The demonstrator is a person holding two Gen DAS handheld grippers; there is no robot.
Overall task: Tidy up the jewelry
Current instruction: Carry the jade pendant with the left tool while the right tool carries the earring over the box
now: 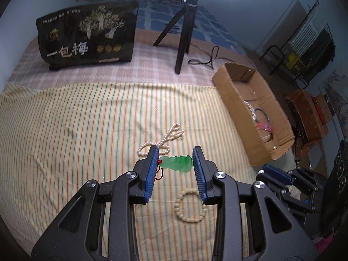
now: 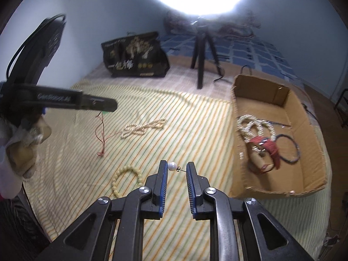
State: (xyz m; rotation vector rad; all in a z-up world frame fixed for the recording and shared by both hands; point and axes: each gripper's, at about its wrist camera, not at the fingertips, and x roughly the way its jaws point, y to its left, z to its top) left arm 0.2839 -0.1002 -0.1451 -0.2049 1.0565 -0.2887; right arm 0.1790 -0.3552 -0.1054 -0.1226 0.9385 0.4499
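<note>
My left gripper (image 1: pixel 175 152) is shut on a green jade pendant (image 1: pixel 177 163), held crosswise above the striped cloth, its red cord (image 2: pixel 102 134) trailing down. My right gripper (image 2: pixel 176 167) is shut on a pearl earring (image 2: pixel 173 166), pearl against the left pad, thin post reaching the right pad. A cream bead bracelet (image 1: pixel 189 206) (image 2: pixel 127 179) and a pearl necklace (image 1: pixel 165 140) (image 2: pixel 142 128) lie on the cloth. The cardboard box (image 1: pixel 256 150) (image 2: pixel 271 190) stands to the right and holds several jewelry pieces (image 2: pixel 261 139).
A black printed bag (image 1: pixel 87 37) and a black tripod (image 1: pixel 182 34) under a ring light stand at the back of the bed. Its cable (image 1: pixel 206 58) loops beside the box. A metal rack (image 1: pixel 304 50) sits off the bed at right.
</note>
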